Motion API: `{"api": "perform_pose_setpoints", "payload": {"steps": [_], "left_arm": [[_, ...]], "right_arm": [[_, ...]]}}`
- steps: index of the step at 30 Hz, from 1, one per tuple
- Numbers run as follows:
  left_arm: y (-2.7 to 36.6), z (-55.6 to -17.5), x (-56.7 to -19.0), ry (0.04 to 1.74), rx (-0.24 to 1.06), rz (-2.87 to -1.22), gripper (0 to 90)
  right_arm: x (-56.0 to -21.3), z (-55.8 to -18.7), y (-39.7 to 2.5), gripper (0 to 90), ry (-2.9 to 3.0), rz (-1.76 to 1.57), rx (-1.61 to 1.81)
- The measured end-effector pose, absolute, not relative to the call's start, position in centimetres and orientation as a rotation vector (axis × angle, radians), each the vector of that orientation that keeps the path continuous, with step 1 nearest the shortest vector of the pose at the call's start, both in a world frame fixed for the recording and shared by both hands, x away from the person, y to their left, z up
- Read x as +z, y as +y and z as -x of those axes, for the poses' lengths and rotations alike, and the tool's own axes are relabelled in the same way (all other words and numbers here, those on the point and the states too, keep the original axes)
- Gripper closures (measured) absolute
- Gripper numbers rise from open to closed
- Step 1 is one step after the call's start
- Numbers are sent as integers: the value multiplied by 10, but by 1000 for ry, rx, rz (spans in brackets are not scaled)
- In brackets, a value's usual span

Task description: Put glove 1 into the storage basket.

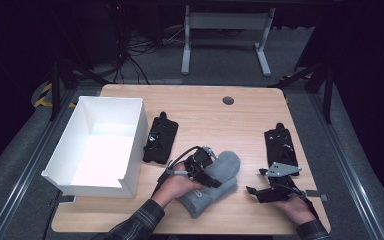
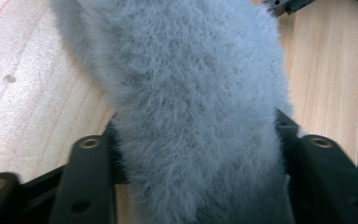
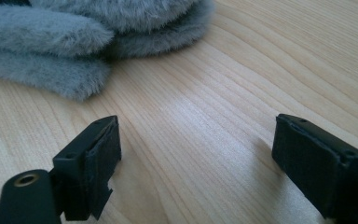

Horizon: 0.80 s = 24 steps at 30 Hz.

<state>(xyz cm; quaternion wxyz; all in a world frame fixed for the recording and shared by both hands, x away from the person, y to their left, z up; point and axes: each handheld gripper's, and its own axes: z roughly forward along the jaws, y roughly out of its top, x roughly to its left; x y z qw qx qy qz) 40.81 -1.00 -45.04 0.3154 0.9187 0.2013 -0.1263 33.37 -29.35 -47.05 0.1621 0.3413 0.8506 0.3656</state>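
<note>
Fleece makes the grey mitten [image 1: 215, 182] soft and floppy; our left gripper [image 1: 206, 170] pinches its middle, right gripper [image 1: 254, 191] spread, empty.

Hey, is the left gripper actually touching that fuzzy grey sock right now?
Touching. The left gripper view shows the grey sock filling the space between the left gripper jaws, its fibres pressed against both.

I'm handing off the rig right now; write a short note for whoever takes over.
Left gripper: jaws closed around the fluffy grey fabric mitten, which lies on the light wooden table.
Right gripper: open, holding nothing, low over bare wood just right of the mitten.
White open cardboard box: at the table's left, nothing in it.
Done: mitten gripped.
Left, probably: lift it and move it into the box.
</note>
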Motion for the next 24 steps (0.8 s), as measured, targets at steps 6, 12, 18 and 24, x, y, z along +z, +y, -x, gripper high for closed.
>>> {"api": "perform_pose_setpoints", "payload": {"steps": [6, 12, 18, 24], "left_arm": [[-10, -408, -449, 535, -354, -2418, 614], [-7, -407, -444, 524, -348, -2407, 685], [0, -407, -434, 547, -356, -2376, 703], [10, -408, -419, 542, -322, -2338, 704]], "right_arm": [[-471, -334, -294, 159, 2427, -974, 1043], [-470, -334, -293, 159, 2427, -975, 1044], [-470, -334, -293, 159, 2427, -977, 1044], [-470, -334, -293, 159, 2427, -977, 1044]]}}
